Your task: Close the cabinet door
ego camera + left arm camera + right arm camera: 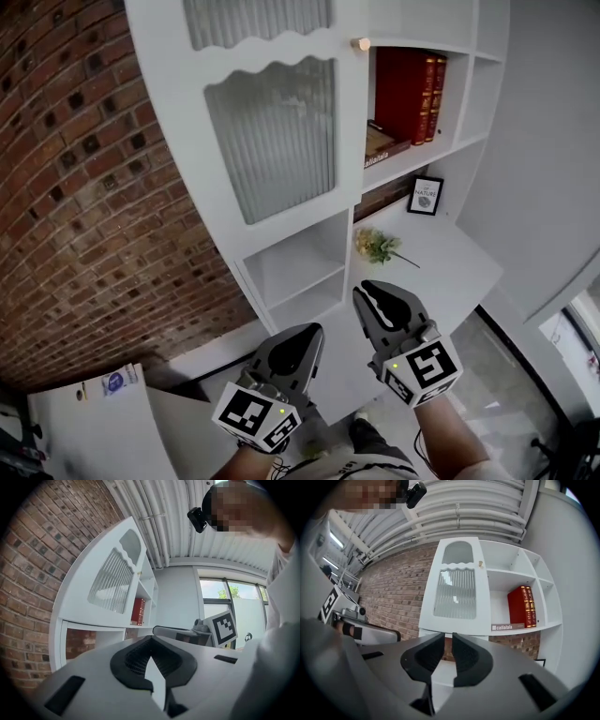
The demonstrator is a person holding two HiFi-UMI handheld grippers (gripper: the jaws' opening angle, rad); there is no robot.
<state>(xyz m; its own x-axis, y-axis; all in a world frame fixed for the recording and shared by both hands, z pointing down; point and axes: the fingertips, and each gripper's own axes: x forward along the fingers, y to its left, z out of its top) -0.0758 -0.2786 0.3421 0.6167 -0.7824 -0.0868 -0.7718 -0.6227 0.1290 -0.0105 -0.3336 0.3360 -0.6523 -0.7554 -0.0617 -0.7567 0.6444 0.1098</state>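
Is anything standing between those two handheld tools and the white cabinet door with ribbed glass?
Nothing visible does. Only open air lies between the left tool, the right tool and the cabinet door. The red books stand in the compartment beside it, not in front.

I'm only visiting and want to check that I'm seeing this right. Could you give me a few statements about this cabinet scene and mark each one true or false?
1. Red books stand on a shelf to the right of the door. True.
2. The right tool grips the knob. False: it is held low, well short of the knob, with nothing between its jaws.
3. The wall to the left of the door is brick. True.
4. The flowers stand on the top shelf. False: they lie on the desk below the shelves.
5. The door stands wide open. False: it lies flat against the front and looks shut.
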